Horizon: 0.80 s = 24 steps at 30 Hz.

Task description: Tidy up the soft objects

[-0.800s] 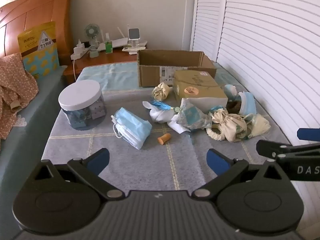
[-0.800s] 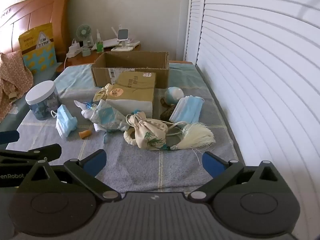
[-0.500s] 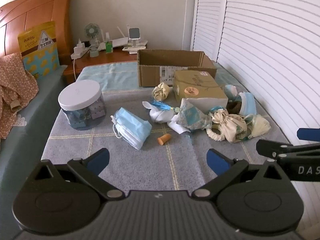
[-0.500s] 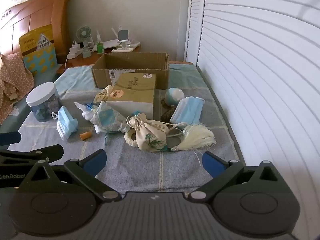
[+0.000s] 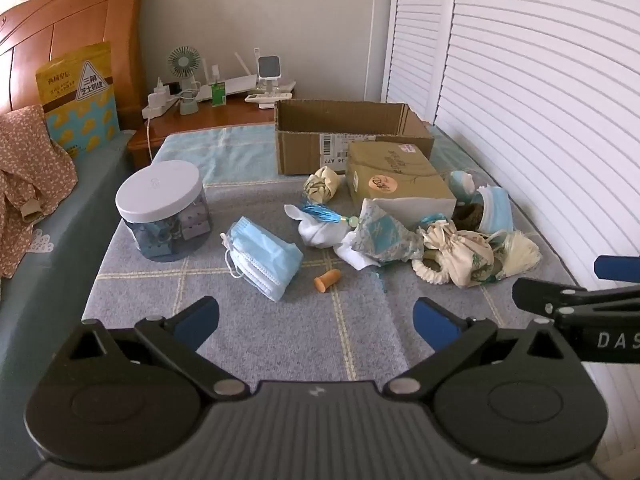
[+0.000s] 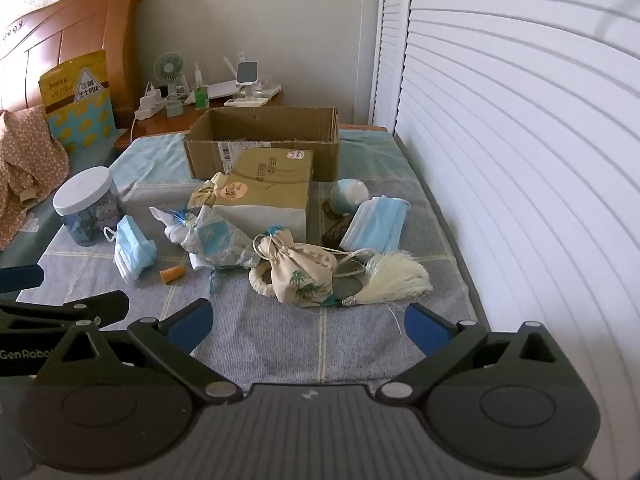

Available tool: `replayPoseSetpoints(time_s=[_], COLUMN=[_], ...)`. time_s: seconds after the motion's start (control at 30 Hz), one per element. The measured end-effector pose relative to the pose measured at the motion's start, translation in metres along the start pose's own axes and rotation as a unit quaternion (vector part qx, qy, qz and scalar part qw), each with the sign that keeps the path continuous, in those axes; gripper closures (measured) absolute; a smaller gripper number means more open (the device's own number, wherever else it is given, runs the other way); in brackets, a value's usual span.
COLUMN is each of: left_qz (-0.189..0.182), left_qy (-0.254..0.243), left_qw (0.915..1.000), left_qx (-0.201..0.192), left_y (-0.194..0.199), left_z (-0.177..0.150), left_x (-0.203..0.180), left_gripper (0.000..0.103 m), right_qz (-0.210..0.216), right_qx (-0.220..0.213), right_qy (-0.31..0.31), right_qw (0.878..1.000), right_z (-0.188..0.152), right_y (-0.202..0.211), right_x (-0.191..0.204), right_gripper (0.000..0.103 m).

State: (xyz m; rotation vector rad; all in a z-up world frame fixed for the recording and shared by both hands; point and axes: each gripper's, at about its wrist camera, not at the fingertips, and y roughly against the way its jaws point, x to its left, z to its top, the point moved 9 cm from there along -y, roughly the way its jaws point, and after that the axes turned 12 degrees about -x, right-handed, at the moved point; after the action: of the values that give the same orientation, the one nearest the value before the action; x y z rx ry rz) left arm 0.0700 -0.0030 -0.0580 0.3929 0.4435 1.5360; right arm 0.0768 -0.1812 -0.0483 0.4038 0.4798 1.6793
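Blue-tipped jaws of the left gripper [image 5: 316, 322] and right gripper [image 6: 306, 322] spread wide, holding nothing, above the bed's [image 5: 280, 344] near edge.

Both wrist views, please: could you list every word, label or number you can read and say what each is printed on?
"DAS": right gripper body, left wrist view, cut off by the frame edge.
"GenRobo": left gripper body, right wrist view, cut off.
"34 A77", upside down: shipping label on the cardboard box.
Yellow bag: Chinese characters, too blurred to read.
Tissue pack: print and sticker, unreadable.
Jar lid: faint mark, unreadable.
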Motion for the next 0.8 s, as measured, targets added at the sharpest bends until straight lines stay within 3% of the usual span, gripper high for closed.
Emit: replayPoseSetpoints(time_s=[0.8], left_qz=[0.004], left_qy=[0.003], left_qw=[1.0], left_qx=[-0.003], left_y=[-0.0005], left_z=[0.0014], left_x=[0.0023], left_gripper=[0.001], right_qz=[0.0], right_qx=[-0.003], right_qy=[0.002], right_qw=[1.0], right_z=[0.0038], right_y=[0.0018], right_x=[-0.0012], right_gripper=[0.0])
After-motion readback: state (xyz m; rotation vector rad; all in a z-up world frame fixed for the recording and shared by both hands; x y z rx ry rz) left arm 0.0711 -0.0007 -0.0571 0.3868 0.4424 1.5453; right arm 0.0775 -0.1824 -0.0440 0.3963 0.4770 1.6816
